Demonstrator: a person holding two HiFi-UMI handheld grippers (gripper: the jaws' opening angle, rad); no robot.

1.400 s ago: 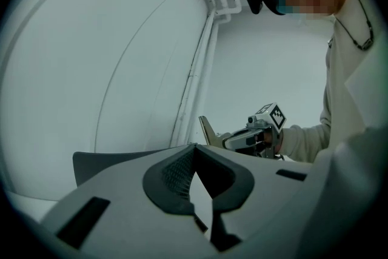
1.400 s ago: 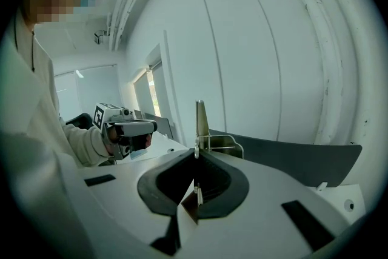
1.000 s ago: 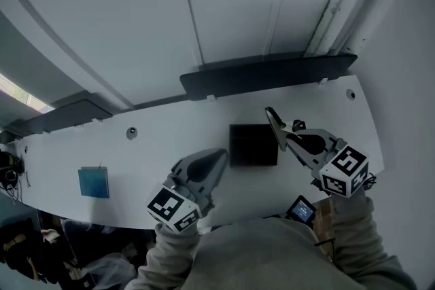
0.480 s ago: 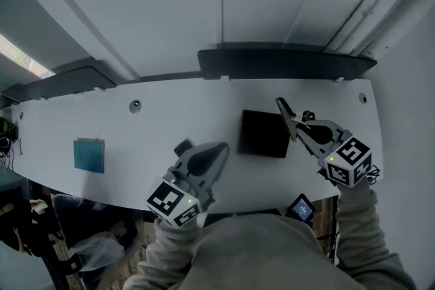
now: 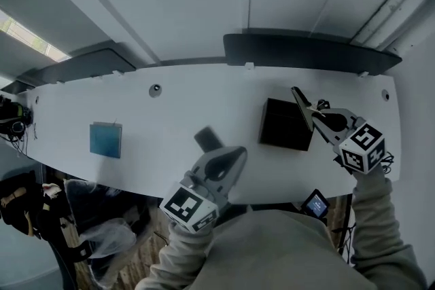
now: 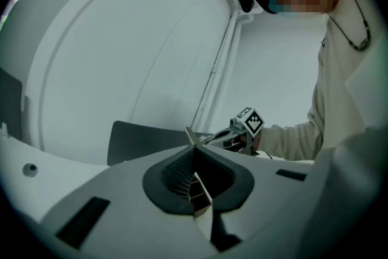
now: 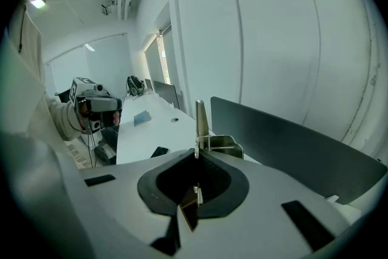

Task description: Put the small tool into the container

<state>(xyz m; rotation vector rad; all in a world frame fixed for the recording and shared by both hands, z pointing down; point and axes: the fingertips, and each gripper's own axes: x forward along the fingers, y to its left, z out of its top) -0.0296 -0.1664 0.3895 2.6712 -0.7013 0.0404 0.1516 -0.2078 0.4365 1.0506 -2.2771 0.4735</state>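
Tool: the tool [image 5: 209, 139], a small dark piece, lies flat on the tabletop [image 5: 170, 112], not held, just beyond the tips of the left gripper [image 5: 238, 154] and well left of the container
Container: the container [image 5: 285, 124] is a black open box standing upright on the tabletop, and nothing can be seen inside it
Left jaws: closed tip to tip with nothing between them, pointing nearly level, just short of the tool
Right jaws: the right gripper [image 5: 300, 98] is also closed and empty, and its tips hang at the container's right edge, tilted downward
Step in hand: judged to be the approach to the tool, with the pick-up not yet begun
Doing it well: open the left jaws before they reach the tool and bring them down on either side of its narrow width; close only once both pads flank it, since a flat piece could slide away on the smooth top; keep the right gripper clear of the box mouth, or use it to steady the box
Head view only: shows tool, container and both grippers together, so the gap between tool and box can be read
Left gripper view only: shows its tips meeting, the right gripper beyond, and neither tool nor container
Right gripper view only: shows the box close beyond its tips and a dark piece, probably the tool, further along the tabletop
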